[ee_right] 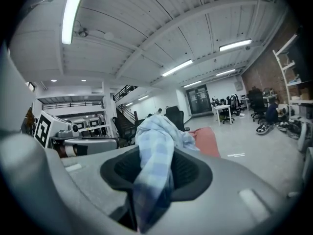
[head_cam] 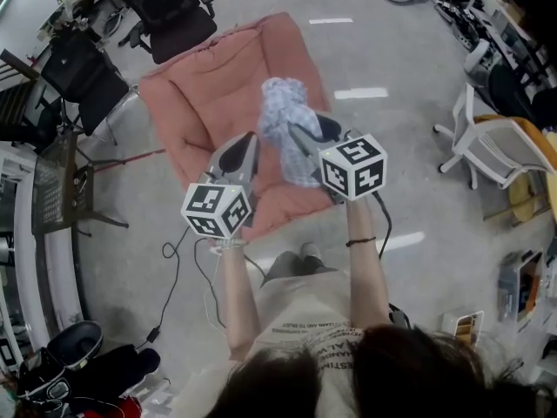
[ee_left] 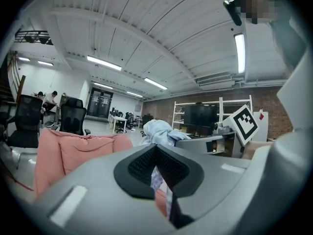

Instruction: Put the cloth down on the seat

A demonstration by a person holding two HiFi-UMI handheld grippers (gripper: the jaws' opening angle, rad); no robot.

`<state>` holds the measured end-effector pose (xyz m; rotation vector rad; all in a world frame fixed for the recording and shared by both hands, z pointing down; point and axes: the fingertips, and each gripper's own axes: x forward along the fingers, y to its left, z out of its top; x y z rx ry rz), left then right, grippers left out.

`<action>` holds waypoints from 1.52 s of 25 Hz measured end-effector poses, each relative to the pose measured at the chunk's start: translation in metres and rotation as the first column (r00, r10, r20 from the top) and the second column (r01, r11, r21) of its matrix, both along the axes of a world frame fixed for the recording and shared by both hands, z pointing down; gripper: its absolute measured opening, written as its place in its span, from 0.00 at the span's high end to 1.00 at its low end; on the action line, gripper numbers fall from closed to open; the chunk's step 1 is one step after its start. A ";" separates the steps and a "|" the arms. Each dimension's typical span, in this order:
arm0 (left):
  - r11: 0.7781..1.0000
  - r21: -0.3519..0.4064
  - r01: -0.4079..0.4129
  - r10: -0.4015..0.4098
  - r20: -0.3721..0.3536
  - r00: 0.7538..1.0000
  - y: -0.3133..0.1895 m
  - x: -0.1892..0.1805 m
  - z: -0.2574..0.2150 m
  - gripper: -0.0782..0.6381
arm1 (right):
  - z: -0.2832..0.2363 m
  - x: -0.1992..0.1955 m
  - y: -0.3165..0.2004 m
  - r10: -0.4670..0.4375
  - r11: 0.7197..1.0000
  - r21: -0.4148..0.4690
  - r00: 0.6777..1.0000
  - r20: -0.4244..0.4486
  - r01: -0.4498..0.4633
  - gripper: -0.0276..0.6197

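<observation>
A light blue checked cloth point(head_cam: 287, 120) hangs bunched above a pink padded seat point(head_cam: 218, 85). My right gripper point(head_cam: 296, 136) is shut on it; in the right gripper view the cloth point(ee_right: 155, 146) rises out from between the dark pads point(ee_right: 190, 173). My left gripper point(head_cam: 252, 144) sits just left of the bunch with its jaws closed. In the left gripper view a thin strip of the cloth point(ee_left: 156, 179) shows in the slit between its pads point(ee_left: 139, 165), and the rest of the cloth bulges beyond the tips. The pink seat point(ee_left: 68, 148) lies below and ahead.
Two black office chairs point(head_cam: 170, 7) point(head_cam: 83, 77) stand behind and left of the seat. A white chair point(head_cam: 492, 146) is at the right. Cables point(head_cam: 174, 259) trail on the grey floor near the person's shoe point(head_cam: 306, 252). Desks and shelves line the room's edges.
</observation>
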<state>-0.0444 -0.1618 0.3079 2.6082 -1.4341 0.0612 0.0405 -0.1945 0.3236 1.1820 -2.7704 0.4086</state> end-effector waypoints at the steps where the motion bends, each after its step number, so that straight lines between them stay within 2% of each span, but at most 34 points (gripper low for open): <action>1: 1.000 -0.009 -0.003 0.003 0.003 1.000 -0.004 0.003 0.003 0.91 | 0.004 0.002 -0.003 -0.001 1.000 -0.008 1.000 -0.004 0.001 0.71; 9: 0.998 -0.056 -0.030 0.031 0.017 0.999 -0.027 0.008 0.023 0.91 | 0.026 -0.002 -0.026 0.007 0.999 -0.047 1.000 -0.013 -0.008 0.71; 25: 0.984 -0.138 -0.111 0.113 0.003 0.994 -0.092 -0.021 0.055 0.91 | 0.060 -0.020 -0.082 0.090 0.988 -0.120 0.995 -0.048 -0.095 0.71; 31: 0.973 -0.182 -0.143 0.140 -0.033 0.990 -0.112 -0.029 0.081 0.91 | 0.088 -0.032 -0.106 0.081 0.984 -0.151 0.993 -0.085 -0.093 0.71; 35: 0.955 -0.212 -0.205 0.196 -0.064 0.979 -0.123 -0.023 0.108 0.91 | 0.106 -0.035 -0.127 0.061 0.984 -0.159 0.993 -0.104 -0.077 0.71; 38: 0.945 -0.245 -0.218 0.205 -0.076 0.976 -0.132 -0.026 0.129 0.91 | 0.127 -0.042 -0.136 0.037 0.980 -0.189 0.994 -0.100 -0.055 0.71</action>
